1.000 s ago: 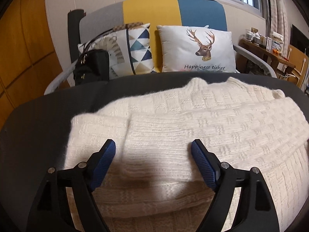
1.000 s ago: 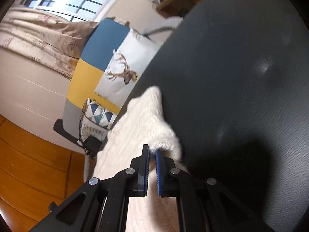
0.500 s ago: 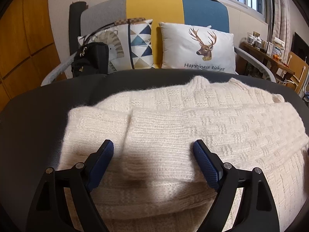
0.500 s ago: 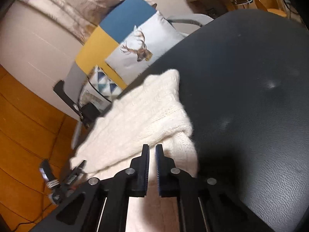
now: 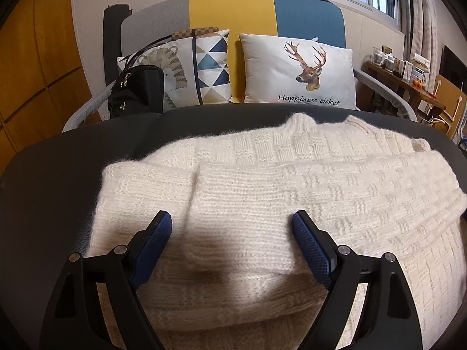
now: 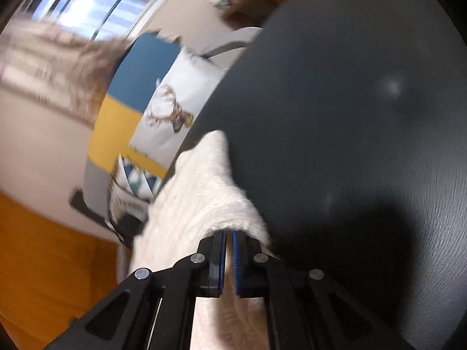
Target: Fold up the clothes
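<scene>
Sweater (image 5: 292, 204), cream and chunky-knit, lies spread across the near half of the dark round table (image 5: 58, 175), one sleeve folded across its body. The left gripper (image 5: 232, 227) hangs over the sleeve's cuff end, jaws spread wide, its blue pads either side of the fold and gripping nothing. The right gripper (image 6: 229, 234) is clenched on a bunched edge of the knit at the sweater's right side (this view is blurred). Beyond the table's far edge stands a sofa (image 5: 262, 8) with a deer cushion (image 5: 300, 73).
</scene>
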Action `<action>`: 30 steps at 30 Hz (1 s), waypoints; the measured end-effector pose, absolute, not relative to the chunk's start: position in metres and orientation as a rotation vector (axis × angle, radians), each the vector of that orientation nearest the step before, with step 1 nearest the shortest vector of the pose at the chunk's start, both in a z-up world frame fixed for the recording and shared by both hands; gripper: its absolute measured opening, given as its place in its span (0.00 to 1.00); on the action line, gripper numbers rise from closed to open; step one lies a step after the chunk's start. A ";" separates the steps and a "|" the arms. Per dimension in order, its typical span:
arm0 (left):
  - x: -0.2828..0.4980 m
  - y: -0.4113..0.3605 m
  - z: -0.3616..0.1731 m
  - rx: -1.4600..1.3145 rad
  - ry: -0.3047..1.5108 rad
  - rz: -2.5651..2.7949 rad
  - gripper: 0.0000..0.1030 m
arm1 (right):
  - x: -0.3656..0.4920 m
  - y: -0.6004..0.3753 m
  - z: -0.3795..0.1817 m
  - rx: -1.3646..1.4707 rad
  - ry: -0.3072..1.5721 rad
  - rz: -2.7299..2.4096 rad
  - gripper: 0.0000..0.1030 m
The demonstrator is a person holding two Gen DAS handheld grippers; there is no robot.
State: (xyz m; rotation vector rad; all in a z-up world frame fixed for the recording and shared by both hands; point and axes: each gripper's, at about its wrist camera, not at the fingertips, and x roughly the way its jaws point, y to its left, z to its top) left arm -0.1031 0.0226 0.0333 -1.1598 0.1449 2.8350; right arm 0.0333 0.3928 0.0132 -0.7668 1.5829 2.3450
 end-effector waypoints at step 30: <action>-0.097 0.032 0.036 -1.092 0.234 2.851 0.91 | 0.020 0.374 0.023 -0.724 1.432 2.467 0.08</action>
